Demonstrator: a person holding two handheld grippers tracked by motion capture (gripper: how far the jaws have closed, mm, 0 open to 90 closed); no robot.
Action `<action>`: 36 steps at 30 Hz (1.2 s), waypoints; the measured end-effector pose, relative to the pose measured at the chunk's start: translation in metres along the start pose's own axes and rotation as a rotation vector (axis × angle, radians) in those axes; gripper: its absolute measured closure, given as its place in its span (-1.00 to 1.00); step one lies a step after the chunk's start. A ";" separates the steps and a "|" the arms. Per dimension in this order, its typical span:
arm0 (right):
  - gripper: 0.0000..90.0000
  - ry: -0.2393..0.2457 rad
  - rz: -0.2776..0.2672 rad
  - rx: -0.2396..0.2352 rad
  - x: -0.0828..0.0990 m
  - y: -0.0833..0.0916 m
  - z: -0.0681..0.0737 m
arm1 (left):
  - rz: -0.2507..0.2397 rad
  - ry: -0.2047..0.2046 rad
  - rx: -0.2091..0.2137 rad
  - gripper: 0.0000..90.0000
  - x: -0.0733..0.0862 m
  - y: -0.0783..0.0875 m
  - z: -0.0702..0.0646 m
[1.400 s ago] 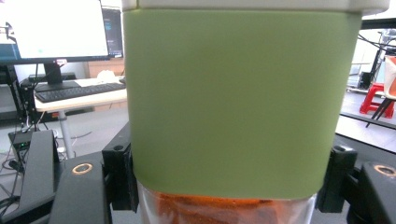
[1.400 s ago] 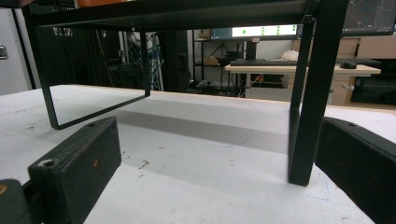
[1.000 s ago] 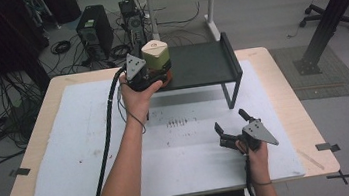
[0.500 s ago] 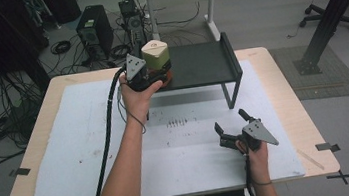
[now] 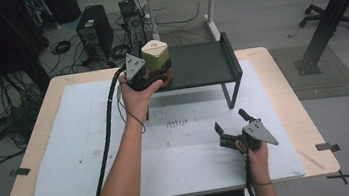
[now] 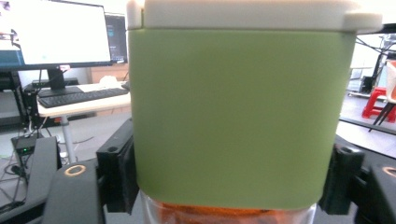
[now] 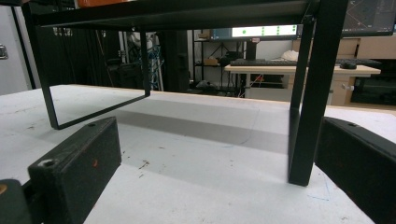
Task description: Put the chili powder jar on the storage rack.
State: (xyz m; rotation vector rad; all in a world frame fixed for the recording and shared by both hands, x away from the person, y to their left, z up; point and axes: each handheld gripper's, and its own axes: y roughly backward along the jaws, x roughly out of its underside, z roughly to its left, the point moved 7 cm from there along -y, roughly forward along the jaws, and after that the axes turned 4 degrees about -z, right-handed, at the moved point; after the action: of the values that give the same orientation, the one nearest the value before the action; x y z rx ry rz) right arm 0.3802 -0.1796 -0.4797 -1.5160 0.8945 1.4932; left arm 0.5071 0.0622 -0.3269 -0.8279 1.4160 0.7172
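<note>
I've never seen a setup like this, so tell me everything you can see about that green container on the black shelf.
The green container is squarish with rounded corners, matte like plastic, capped by a cream lid. Its base looks clear, with something orange inside. It stands upright at the left end of the black shelf. The left gripper has just been opening; its jaws flank the sides.

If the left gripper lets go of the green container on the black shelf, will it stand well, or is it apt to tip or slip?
The green container probably stands well: it looks squat, flat-sided and upright on the black shelf. Its smooth sides may slip between the left gripper jaws, which have just been opening around it. The clear base shows orange contents, so it may be rather heavy.
</note>
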 end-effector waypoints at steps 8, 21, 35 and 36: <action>-0.99 0.000 -0.001 0.000 0.000 0.000 0.000 | 0.006 0.024 -0.001 -0.74 0.001 0.000 0.000; -0.99 0.000 -0.002 0.001 0.000 0.000 0.000 | 0.007 0.022 -0.012 -1.00 0.000 -0.001 0.000; -1.00 0.000 -0.001 0.002 0.000 0.000 0.000 | 0.034 0.005 -0.019 -1.00 -0.002 0.018 -0.007; -1.00 0.000 -0.001 0.003 0.000 0.000 0.000 | 0.034 0.002 -0.023 -0.99 -0.003 0.020 -0.006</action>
State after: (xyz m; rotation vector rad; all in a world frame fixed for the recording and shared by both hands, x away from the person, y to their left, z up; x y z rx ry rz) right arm 0.3802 -0.1798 -0.4797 -1.5144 0.8957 1.4906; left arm 0.4867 0.0680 -0.3252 -0.8241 1.4285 0.7599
